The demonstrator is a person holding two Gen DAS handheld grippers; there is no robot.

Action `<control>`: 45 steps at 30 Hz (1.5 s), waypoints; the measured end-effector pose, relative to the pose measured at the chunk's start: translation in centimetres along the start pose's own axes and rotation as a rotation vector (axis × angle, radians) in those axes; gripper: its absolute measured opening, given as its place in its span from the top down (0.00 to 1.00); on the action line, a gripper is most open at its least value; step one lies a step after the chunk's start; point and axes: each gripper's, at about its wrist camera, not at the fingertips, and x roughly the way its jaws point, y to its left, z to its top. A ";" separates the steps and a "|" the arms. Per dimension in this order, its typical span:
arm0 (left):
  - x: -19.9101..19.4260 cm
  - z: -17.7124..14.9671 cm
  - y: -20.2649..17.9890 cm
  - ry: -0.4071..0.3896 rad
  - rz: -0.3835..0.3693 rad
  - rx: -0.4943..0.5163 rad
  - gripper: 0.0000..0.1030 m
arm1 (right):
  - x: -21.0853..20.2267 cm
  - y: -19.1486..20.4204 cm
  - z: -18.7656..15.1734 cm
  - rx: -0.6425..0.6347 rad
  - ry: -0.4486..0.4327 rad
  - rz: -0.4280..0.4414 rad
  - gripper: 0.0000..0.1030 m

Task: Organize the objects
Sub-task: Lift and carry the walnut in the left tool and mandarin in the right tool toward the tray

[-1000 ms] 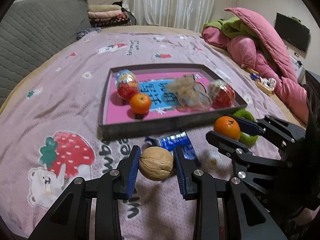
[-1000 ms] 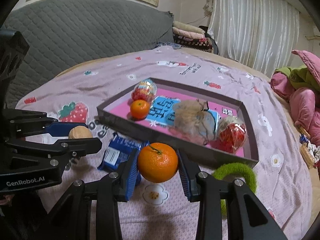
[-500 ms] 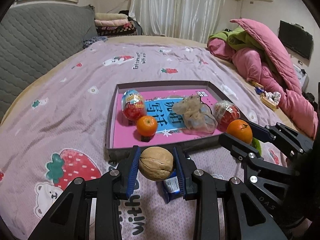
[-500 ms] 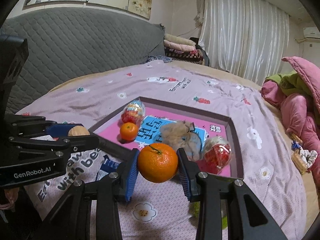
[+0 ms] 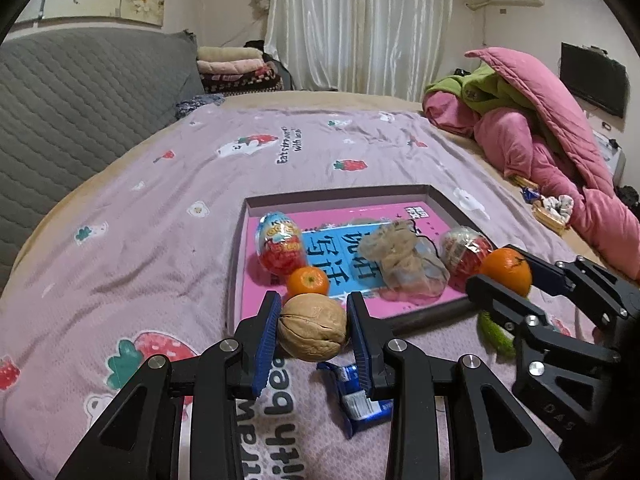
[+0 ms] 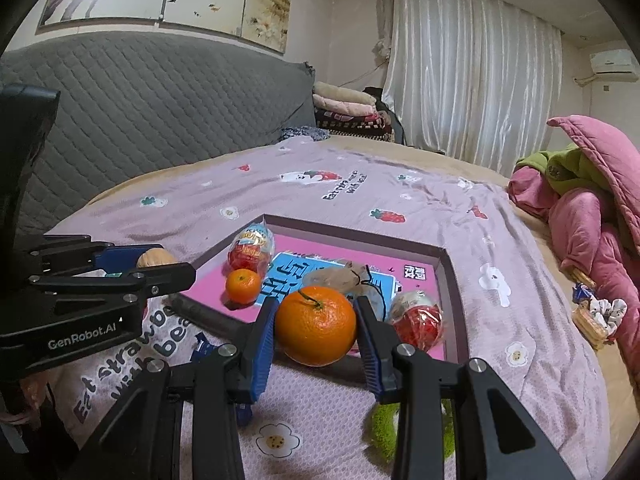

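My left gripper (image 5: pixel 313 334) is shut on a walnut (image 5: pixel 312 333) and holds it in the air above the bedsheet, just before the near wall of the grey tray (image 5: pixel 448 204). My right gripper (image 6: pixel 315 332) is shut on an orange (image 6: pixel 315 325) and holds it over the tray's near edge (image 6: pixel 208 314); it also shows in the left wrist view (image 5: pixel 507 272). Inside the tray lie a small tangerine (image 5: pixel 308 281), a foil egg (image 5: pixel 280 246), a wrapped bundle (image 5: pixel 404 258) and a red wrapped ball (image 5: pixel 466 248).
A blue snack packet (image 5: pixel 358 398) lies on the sheet under my left gripper. A green fuzzy ring (image 6: pixel 386 426) lies under my right gripper. Pink quilts (image 5: pixel 560 168) are piled at the right. A grey quilted headboard (image 5: pixel 72 104) stands at the left.
Both grippers have risen with the walnut and the orange and moved toward the tray. The blue packet and green ring stayed on the sheet.
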 end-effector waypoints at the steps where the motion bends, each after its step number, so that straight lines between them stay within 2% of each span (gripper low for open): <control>1: 0.1 0.0 0.1 -0.003 0.001 -0.002 0.66 | 0.0 -0.1 0.1 0.003 -0.005 -0.004 0.63; 16: 0.5 1.2 3.1 -0.051 0.042 -0.040 0.66 | -0.5 -1.1 1.3 0.030 -0.070 -0.054 0.63; 23: 0.8 1.5 3.6 -0.075 0.064 -0.047 0.66 | 0.1 -1.5 1.6 0.040 -0.071 -0.068 0.63; 32: 2.8 1.5 3.4 -0.043 0.068 -0.046 0.66 | 0.7 -1.4 1.6 0.040 -0.059 -0.076 0.63; 45: 4.4 0.9 2.3 0.015 0.033 -0.024 0.66 | 1.4 -1.4 1.4 0.039 -0.032 -0.070 0.63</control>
